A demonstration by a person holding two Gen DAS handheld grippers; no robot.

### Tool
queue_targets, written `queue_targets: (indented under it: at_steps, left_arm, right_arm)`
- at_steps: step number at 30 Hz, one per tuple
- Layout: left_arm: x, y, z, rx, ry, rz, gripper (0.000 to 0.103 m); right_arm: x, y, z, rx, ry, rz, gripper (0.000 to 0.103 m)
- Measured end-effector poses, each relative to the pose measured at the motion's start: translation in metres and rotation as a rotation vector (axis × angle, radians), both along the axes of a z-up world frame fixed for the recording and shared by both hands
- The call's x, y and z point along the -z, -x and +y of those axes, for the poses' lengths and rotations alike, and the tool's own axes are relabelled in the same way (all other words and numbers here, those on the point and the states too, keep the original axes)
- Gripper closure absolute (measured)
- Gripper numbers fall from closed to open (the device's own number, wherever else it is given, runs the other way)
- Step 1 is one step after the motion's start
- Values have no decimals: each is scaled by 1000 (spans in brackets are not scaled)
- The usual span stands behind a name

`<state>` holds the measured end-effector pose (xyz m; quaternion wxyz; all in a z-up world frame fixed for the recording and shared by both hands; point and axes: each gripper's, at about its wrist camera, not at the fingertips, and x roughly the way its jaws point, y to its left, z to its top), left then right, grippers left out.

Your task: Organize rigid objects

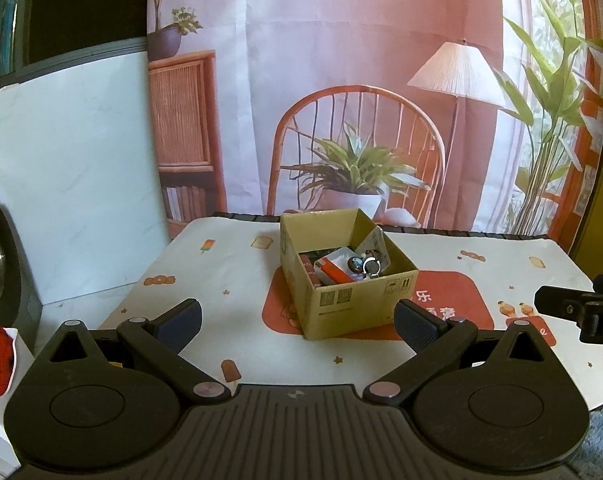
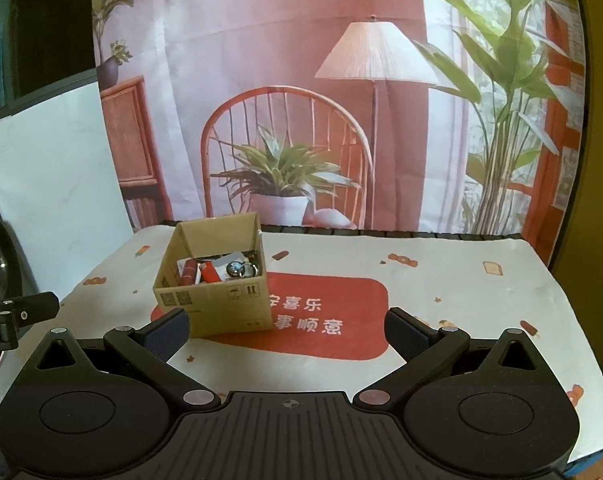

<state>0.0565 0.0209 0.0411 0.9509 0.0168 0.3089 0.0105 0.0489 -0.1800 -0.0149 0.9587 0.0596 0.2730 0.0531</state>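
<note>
Black and wide apart, the left tongs hang empty above the near edge of the surface, and the right tongs beside them are spread just as wide, gripping nothing. Both point at the cardboard box, which sits open-topped toward the middle of the surface, on the left part of a red panel printed on the tablecloth.

Inside the box lie the small rigid things: an orange lighter, a dark red one beside it, a round metal piece with a ring, and some white packets I cannot make out. My guess is they were gathered there to keep loose bits together, and since nothing else lies on the cloth, the sorting looks nearly or wholly done.

Behind the surface hangs a printed backdrop of a chair, a lamp and potted plants; a white board leans at the left.
</note>
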Motion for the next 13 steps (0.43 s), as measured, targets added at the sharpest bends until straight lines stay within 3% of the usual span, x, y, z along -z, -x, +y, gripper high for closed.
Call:
queue_targets:
  at_steps: [13]
  left_arm:
    - [3, 0, -1, 3, -19, 18, 0]
  right_arm:
    - [3, 2, 1, -3, -5, 7, 0]
